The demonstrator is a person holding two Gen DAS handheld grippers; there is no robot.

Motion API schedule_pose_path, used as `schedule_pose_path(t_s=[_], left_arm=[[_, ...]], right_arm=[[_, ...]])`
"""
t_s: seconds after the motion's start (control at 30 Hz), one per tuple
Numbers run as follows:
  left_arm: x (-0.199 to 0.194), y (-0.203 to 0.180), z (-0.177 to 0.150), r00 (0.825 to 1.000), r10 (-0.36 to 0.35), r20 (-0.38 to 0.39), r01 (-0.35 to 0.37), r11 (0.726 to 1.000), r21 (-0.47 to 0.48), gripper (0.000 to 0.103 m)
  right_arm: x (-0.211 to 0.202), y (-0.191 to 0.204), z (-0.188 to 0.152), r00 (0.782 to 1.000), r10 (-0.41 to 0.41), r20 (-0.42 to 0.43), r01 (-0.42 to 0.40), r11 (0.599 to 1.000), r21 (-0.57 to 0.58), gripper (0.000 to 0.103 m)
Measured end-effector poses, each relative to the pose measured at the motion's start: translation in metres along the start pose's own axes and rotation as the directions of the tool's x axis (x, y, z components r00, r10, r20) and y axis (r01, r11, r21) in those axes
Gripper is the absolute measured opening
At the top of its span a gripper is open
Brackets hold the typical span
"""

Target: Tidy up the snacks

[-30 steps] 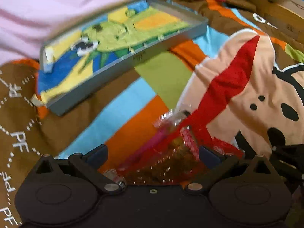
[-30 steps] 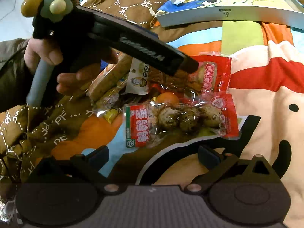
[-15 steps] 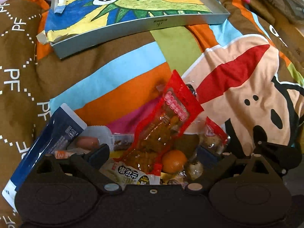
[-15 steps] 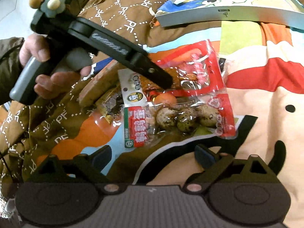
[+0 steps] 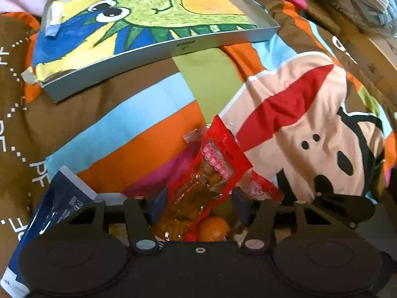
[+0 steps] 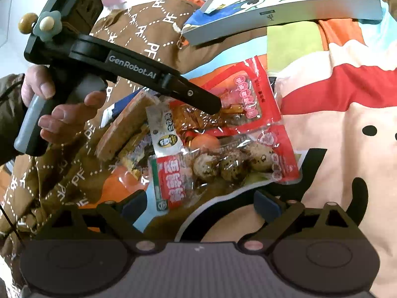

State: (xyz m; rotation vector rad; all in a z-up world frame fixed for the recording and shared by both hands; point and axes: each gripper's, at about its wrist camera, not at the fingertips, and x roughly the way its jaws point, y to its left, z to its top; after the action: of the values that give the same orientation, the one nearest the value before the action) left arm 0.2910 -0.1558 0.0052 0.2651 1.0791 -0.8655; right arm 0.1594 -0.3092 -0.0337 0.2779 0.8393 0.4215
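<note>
A pile of snack packets lies on a cartoon-print blanket [image 5: 297, 129]. My left gripper [image 5: 198, 204] has narrowed its jaws around a red packet of brown snacks [image 5: 211, 173], lying on the pile; the same packet shows in the right wrist view [image 6: 238, 104] under the left gripper's tip [image 6: 208, 101]. A packet of speckled quail eggs [image 6: 223, 164] lies just ahead of my right gripper [image 6: 201, 203], which is open and empty. A small orange [image 5: 213, 228] sits under the red packet. A shallow grey box with a dinosaur drawing [image 5: 148, 24] lies farther off.
A dark blue packet [image 5: 54, 213] lies at the left of the pile. A brown cake bar [image 6: 124, 129] and a silver-labelled packet [image 6: 163, 131] lie in the pile. A cardboard edge [image 5: 367, 42] runs along the far right.
My left gripper came down onto the pile and its jaws narrowed around the red packet. The right gripper stayed almost still in front of the quail egg packet.
</note>
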Motion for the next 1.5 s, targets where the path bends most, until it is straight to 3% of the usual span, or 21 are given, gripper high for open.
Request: schedule_pose_path(t_s=[0.2, 0.4, 0.57, 0.7, 0.8, 0.97, 1.07, 1.23, 1.27, 1.5], left_arm=[[-0.015, 0.001, -0.009, 0.996, -0.087, -0.005, 0.087, 0.996, -0.009, 0.056], [-0.015, -0.002, -0.01, 0.992, -0.123, -0.008, 0.123, 0.992, -0.014, 0.056], [-0.015, -0.011, -0.005, 0.979, -0.205, -0.024, 0.205, 0.979, 0.006, 0.056], [-0.007, -0.012, -0.006, 0.989, -0.142, -0.032, 0.142, 0.99, 0.016, 0.056], [0.003, -0.004, -0.006, 0.993, -0.112, -0.038, 0.11, 0.993, -0.029, 0.056], [0.012, -0.003, -0.009, 0.994, -0.089, -0.062, 0.086, 0.995, -0.047, 0.056], [0.013, -0.002, -0.015, 0.994, -0.067, -0.084, 0.063, 0.997, -0.05, 0.055], [0.008, 0.008, -0.033, 0.997, -0.046, -0.057, 0.038, 0.989, -0.141, 0.048], [0.006, 0.009, -0.037, 0.998, -0.033, -0.055, 0.024, 0.987, -0.159, 0.044], [-0.003, 0.01, -0.064, 0.999, -0.029, -0.017, 0.023, 0.967, -0.252, 0.042]], right_arm=[[0.002, -0.001, 0.001, 1.0, -0.002, 0.005, 0.002, 1.0, -0.005, 0.094], [0.001, 0.002, 0.0, 1.0, -0.008, -0.001, 0.008, 1.0, -0.008, 0.093], [0.001, 0.001, -0.001, 1.0, -0.008, 0.002, 0.008, 1.0, -0.002, 0.093], [0.003, 0.0, -0.002, 1.0, -0.01, 0.009, 0.01, 1.0, 0.002, 0.093], [0.004, -0.001, -0.002, 1.0, -0.022, 0.018, 0.022, 1.0, 0.004, 0.09], [0.003, -0.011, 0.0, 0.998, -0.024, 0.065, 0.019, 0.997, 0.081, 0.067], [0.002, -0.024, 0.002, 0.996, -0.008, 0.09, -0.006, 0.988, 0.153, 0.059], [0.007, -0.023, 0.002, 0.995, -0.037, 0.088, 0.026, 0.993, 0.118, 0.06], [0.008, -0.02, 0.002, 0.996, -0.041, 0.085, 0.032, 0.994, 0.101, 0.065], [0.013, 0.003, -0.001, 0.995, -0.095, 0.042, 0.095, 0.995, 0.0, 0.068]])
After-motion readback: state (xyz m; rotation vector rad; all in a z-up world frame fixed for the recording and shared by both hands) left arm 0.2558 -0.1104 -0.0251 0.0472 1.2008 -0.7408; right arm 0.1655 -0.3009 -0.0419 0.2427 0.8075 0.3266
